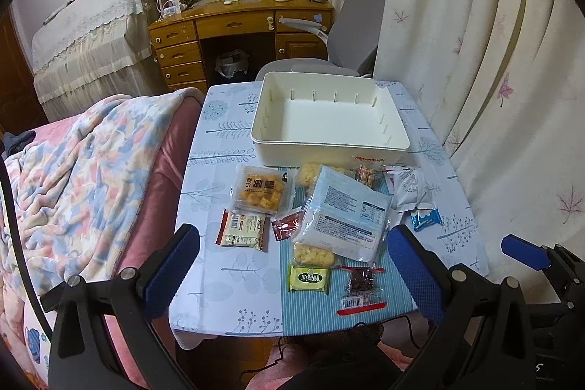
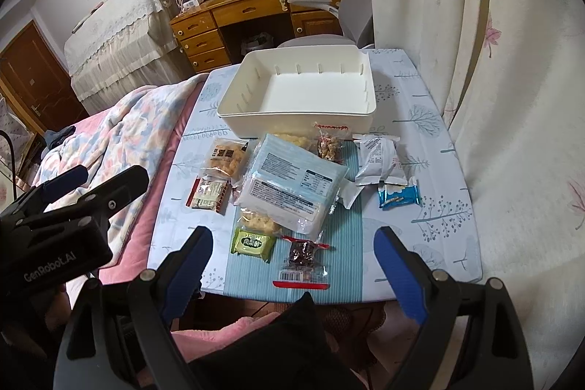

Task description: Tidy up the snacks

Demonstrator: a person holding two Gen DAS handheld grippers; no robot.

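Note:
An empty white bin (image 1: 329, 114) (image 2: 299, 90) stands at the far side of a small table (image 1: 219, 265) (image 2: 438, 207). Several snack packets lie in front of it: a large pale blue bag (image 1: 343, 214) (image 2: 292, 185), a green pastry packet (image 1: 309, 278) (image 2: 252, 243), a dark dried-fruit packet (image 1: 362, 284) (image 2: 303, 254), a fried-snack pack (image 1: 259, 194) (image 2: 226, 156), a white pouch (image 1: 409, 189) (image 2: 378, 159) and a small blue packet (image 1: 426, 219) (image 2: 398, 196). My left gripper (image 1: 292, 243) and right gripper (image 2: 292, 240) are both open and empty, held above the table's near edge.
A bed with a flowered blanket (image 1: 84, 185) (image 2: 120, 123) borders the table on the left. Curtains (image 1: 493, 61) (image 2: 493, 61) hang close on the right. A grey chair (image 1: 351, 35) and a wooden desk (image 1: 234, 24) stand behind the table.

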